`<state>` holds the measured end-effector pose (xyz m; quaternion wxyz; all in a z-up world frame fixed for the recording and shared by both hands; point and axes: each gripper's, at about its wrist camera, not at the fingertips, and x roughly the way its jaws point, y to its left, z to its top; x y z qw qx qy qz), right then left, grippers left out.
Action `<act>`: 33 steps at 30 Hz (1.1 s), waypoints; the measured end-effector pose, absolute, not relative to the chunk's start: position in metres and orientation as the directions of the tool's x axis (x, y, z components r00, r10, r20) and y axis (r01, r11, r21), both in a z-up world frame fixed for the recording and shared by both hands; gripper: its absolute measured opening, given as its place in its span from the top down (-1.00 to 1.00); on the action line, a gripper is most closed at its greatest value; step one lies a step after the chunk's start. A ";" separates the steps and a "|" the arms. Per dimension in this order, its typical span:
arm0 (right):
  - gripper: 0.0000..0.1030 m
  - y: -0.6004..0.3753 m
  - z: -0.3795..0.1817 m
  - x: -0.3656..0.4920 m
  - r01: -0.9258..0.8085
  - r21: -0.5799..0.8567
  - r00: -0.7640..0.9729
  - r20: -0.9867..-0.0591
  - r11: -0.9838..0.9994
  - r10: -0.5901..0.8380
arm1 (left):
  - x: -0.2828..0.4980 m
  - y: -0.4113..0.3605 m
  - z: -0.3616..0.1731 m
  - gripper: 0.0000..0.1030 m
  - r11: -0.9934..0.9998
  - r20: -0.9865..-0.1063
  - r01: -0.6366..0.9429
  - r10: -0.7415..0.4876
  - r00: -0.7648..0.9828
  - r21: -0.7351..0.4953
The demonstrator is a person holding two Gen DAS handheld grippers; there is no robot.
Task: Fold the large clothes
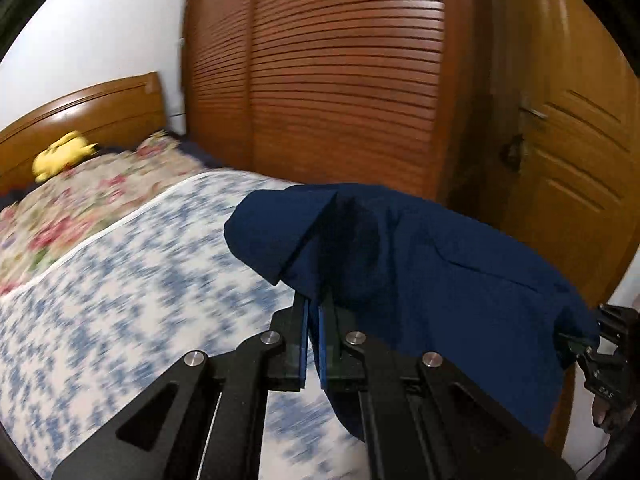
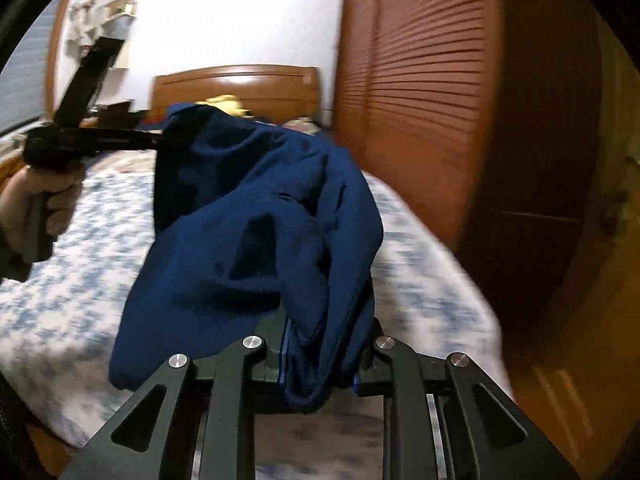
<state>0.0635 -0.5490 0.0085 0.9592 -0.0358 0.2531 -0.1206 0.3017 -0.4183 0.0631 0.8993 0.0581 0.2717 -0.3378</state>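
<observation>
Garment navy | both hand-held grippers clamp it | above bed

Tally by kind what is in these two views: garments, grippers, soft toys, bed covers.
Garments: 1, the navy garment, held up over the bed
Grippers: 2, left gripper and right gripper
Soft toys: 1, yellow plush toy
Bed covers: 2, blue-and-white quilt, floral cover
Total: 6
</observation>
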 end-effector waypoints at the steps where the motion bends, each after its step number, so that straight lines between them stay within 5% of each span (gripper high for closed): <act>1: 0.58 -0.560 0.010 0.059 0.241 -0.144 0.832 -0.478 0.960 -0.280 | 0.301 -0.431 0.064 0.91 0.753 -0.526 0.652 -0.592 0.611 -0.089; 10: 0.54 -0.653 -0.012 0.030 0.430 -0.134 0.709 -0.563 0.893 -0.425 | 0.287 -0.526 0.042 0.92 0.688 -0.549 0.718 -0.642 0.535 -0.106; 17: 0.06 -0.681 -0.018 0.033 0.566 -0.084 0.653 -0.561 0.820 -0.508 | 0.265 -0.519 0.028 0.87 0.679 -0.600 0.729 -0.621 0.504 -0.091; 20: -0.17 -0.668 -0.003 0.036 0.566 -0.059 0.692 -0.509 0.822 -0.513 | 0.249 -0.509 0.027 0.55 0.651 -0.609 0.755 -0.630 0.482 -0.076; 27: -0.17 -0.641 -0.007 0.049 0.428 -0.041 0.775 -0.497 0.903 -0.390 | 0.219 -0.486 0.028 0.16 0.611 -0.595 0.790 -0.657 0.463 -0.060; 29: -0.17 -0.643 -0.019 0.048 0.403 -0.033 0.774 -0.521 0.915 -0.360 | 0.211 -0.475 0.026 -0.24 0.607 -0.591 0.792 -0.663 0.459 -0.065; 33: -0.17 -0.656 -0.040 0.060 0.414 0.001 0.749 -0.568 0.910 -0.340 | 0.194 -0.453 0.023 -0.48 0.616 -0.573 0.785 -0.667 0.476 -0.065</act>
